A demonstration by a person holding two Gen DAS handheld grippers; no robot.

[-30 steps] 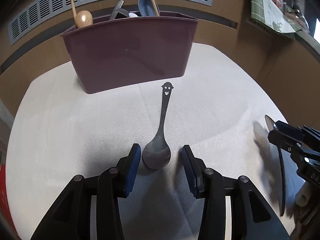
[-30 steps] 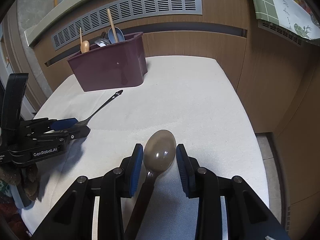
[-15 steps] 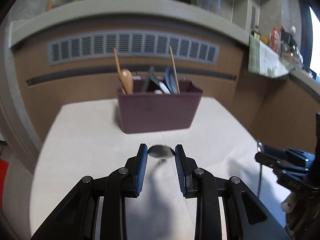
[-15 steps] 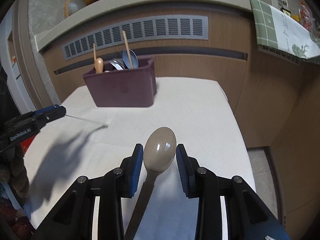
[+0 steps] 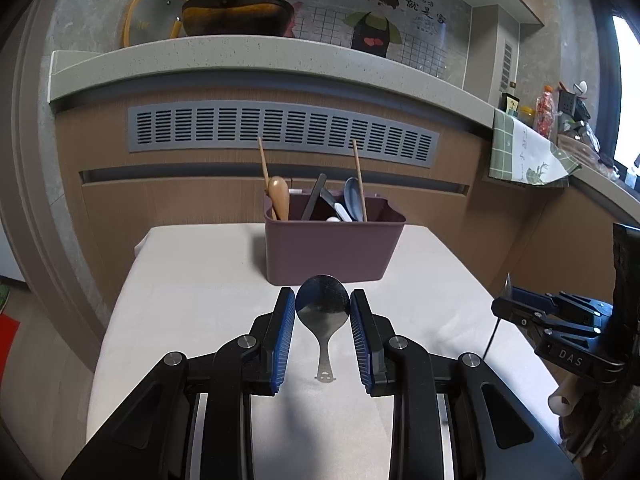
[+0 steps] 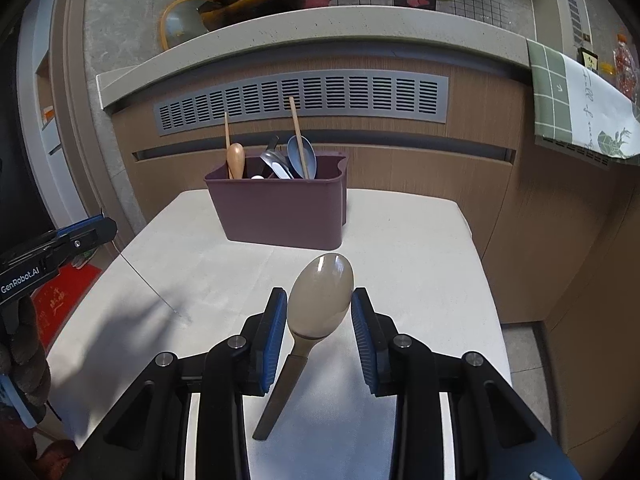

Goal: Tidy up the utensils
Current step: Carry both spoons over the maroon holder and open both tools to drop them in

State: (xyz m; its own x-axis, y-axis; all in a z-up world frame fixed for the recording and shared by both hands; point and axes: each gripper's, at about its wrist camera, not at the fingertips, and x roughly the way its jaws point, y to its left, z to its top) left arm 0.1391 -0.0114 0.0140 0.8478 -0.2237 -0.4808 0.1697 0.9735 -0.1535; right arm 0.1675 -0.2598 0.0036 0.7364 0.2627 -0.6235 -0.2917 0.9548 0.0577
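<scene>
My left gripper (image 5: pixel 322 306) is shut on the bowl of a small metal spoon (image 5: pixel 323 312) with a smiley handle end, held above the table with the handle hanging down. My right gripper (image 6: pixel 320 312) is shut on the bowl of a beige spoon (image 6: pixel 320 300) with a dark handle. A maroon utensil bin (image 5: pixel 332 246) stands at the far end of the white table (image 5: pixel 192 280) and holds several wooden and metal utensils. The bin also shows in the right wrist view (image 6: pixel 280 212). The left gripper appears at the left of the right wrist view (image 6: pixel 105 227), the right gripper at the right of the left wrist view (image 5: pixel 505 306).
A wooden cabinet with a grey vent grille (image 5: pixel 280 132) stands behind the table. A stone counter (image 5: pixel 256 56) above it carries a pan with a yellow handle. A green checked cloth (image 6: pixel 576 96) hangs at the right. A red mat (image 6: pixel 60 300) lies on the floor at left.
My left gripper closed on the metal spoon's bowl and lifted it off the table, tilting up so the handle hangs. My right gripper, still holding the beige spoon, rose slightly.
</scene>
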